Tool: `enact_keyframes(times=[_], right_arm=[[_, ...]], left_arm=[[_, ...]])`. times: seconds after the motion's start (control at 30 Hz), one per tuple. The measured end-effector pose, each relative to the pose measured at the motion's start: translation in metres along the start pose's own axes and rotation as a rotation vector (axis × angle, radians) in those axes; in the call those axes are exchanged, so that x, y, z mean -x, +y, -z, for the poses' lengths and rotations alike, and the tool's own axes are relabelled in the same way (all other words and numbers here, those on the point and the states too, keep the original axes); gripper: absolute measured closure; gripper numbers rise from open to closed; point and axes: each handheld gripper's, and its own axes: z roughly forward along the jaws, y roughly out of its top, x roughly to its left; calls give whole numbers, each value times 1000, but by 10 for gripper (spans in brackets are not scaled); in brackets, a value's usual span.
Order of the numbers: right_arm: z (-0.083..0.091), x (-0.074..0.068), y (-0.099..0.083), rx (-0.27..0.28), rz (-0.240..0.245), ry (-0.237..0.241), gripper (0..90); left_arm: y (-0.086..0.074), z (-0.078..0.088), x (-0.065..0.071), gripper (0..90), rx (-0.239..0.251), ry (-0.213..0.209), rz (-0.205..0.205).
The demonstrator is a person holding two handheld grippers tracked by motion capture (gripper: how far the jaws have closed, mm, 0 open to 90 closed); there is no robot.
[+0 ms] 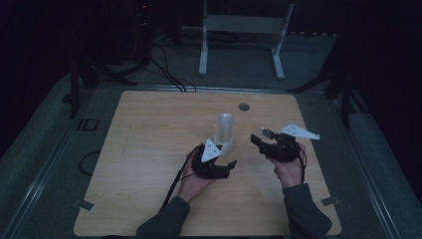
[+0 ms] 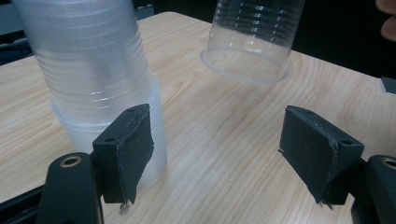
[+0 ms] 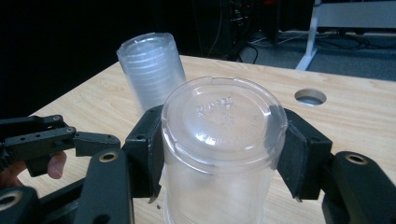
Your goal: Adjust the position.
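Near the middle of a wooden table (image 1: pixel 149 149), a stack of clear plastic cups (image 1: pixel 225 130) standing upside down – the landmark here. Just in front of that stack, the left gripper (image 2: pixel 217 144), jaws spread wide and holding nothing; left pad close against the stack's lower rims, contact hard to judge. To the right of the stack and apart from it, a single clear cup (image 3: pixel 222 140), also inverted, base up, rim resting on the wood. Clamped around that single cup, the right gripper (image 3: pixel 219 154) – black pads pressed on both sides of its wall. Beyond the stack, toward the far edge, a round hole (image 1: pixel 244 106) in the tabletop. Farther back still, on the grey floor, a white frame (image 1: pixel 244 30) and dark cables (image 1: pixel 166 67).
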Motion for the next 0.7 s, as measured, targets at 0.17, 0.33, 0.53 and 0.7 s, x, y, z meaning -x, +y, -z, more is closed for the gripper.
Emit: enact_keyframes(times=[0.17, 0.33, 0.53, 0.7], right_arm=[[-1, 3, -8, 3, -39, 15, 404], [-2, 6, -14, -1, -72, 18, 405], [-2, 10, -20, -2, -104, 24, 405], [-3, 11, -24, 2, -130, 26, 405]], left_arm=[[0, -2, 2, 250, 4, -12, -9], [1, -2, 3, 250, 12, -20, -16], [1, -4, 4, 250, 16, -30, -19], [1, -6, 6, 250, 17, -33, -26]])
